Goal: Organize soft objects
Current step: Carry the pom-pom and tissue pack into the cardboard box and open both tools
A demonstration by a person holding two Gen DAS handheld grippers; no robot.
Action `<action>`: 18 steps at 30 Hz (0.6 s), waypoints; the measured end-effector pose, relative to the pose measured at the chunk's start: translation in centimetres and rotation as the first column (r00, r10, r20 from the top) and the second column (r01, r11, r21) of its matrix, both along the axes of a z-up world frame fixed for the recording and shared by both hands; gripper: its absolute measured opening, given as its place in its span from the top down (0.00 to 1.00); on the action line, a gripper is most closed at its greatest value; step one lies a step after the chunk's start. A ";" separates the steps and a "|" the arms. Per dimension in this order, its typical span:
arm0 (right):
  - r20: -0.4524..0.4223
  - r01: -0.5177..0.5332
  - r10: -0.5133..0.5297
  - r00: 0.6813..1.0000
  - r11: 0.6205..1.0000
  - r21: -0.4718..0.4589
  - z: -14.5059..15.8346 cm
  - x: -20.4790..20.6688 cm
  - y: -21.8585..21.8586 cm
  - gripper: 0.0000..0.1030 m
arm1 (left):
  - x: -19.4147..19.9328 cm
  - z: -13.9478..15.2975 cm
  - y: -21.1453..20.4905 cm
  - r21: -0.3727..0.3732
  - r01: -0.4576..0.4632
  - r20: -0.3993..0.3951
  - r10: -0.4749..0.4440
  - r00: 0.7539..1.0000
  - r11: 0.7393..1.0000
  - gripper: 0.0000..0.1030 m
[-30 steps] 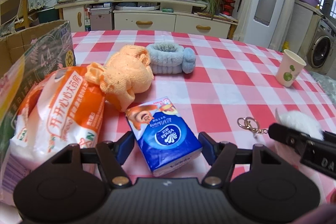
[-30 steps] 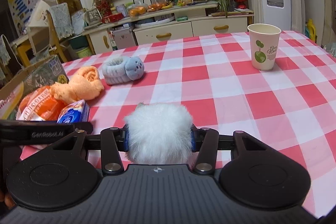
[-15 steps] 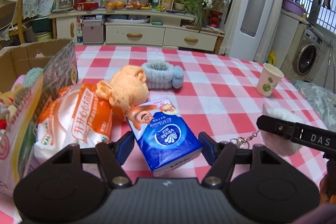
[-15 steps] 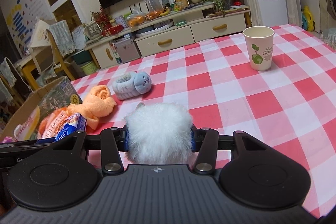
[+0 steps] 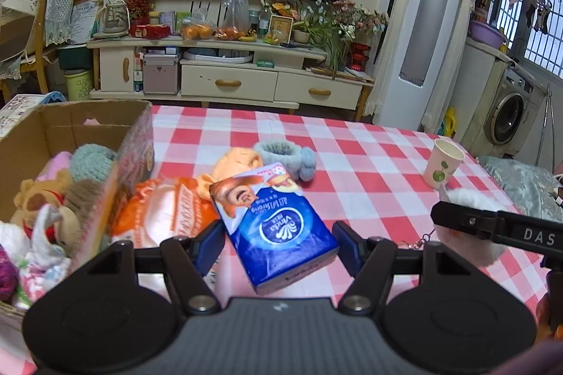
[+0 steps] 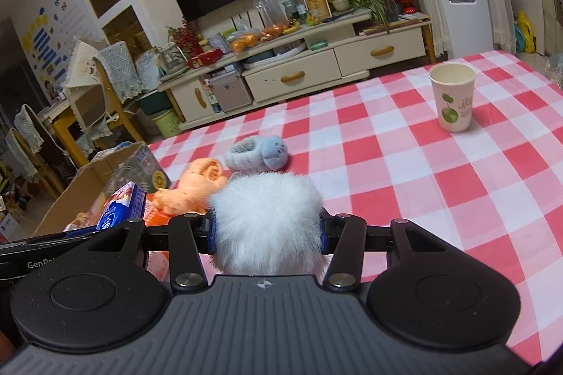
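Observation:
My left gripper (image 5: 278,243) is shut on a blue tissue pack (image 5: 274,223) and holds it above the table, right of the cardboard box (image 5: 133,135) that holds several plush toys. My right gripper (image 6: 265,230) is shut on a white fluffy pom-pom (image 6: 267,216) and holds it above the table; the pom-pom also shows in the left wrist view (image 5: 468,199), with a keyring hanging below it. An orange towel toy (image 5: 239,162), a grey-blue fuzzy band (image 5: 285,153) and an orange-white bag (image 5: 169,213) lie on the checked tablecloth by the box.
A paper cup (image 6: 454,97) stands at the table's far right. The red-and-white checked table (image 6: 404,164) stretches ahead. A TV cabinet and chairs stand beyond the table's far edge.
Both grippers have risen with their objects. The left gripper has lifted the tissue pack off the table, and the box's inside has come into view.

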State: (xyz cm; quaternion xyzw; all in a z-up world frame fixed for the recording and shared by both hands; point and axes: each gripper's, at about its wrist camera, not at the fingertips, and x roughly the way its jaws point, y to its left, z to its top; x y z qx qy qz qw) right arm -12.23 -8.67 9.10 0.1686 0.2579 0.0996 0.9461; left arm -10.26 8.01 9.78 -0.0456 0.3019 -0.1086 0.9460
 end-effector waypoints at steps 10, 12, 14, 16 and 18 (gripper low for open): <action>0.032 -0.059 0.059 0.998 0.998 -0.015 2.5 0.4 3.1 0.42 | -0.2 1.4 3.5 -0.013 -0.050 0.025 0.050 0.998 0.999 0.35; 0.039 -0.078 0.079 0.996 0.997 -0.017 3.1 0.6 3.9 0.42 | -0.2 1.7 4.4 -0.021 -0.067 0.030 0.067 0.997 0.998 0.35; 0.049 -0.101 0.102 0.994 0.995 -0.016 3.6 0.8 4.8 0.42 | -0.2 2.0 5.3 -0.029 -0.084 0.034 0.085 0.996 0.996 0.35; 0.056 -0.122 0.123 0.991 0.992 -0.017 4.1 1.2 5.7 0.42 | -0.2 2.3 6.2 -0.037 -0.101 0.040 0.102 0.994 0.994 0.35; 0.064 -0.143 0.144 0.988 0.990 -0.017 4.6 1.4 6.7 0.42 | -0.1 2.6 7.2 -0.041 -0.121 0.043 0.122 0.992 0.992 0.35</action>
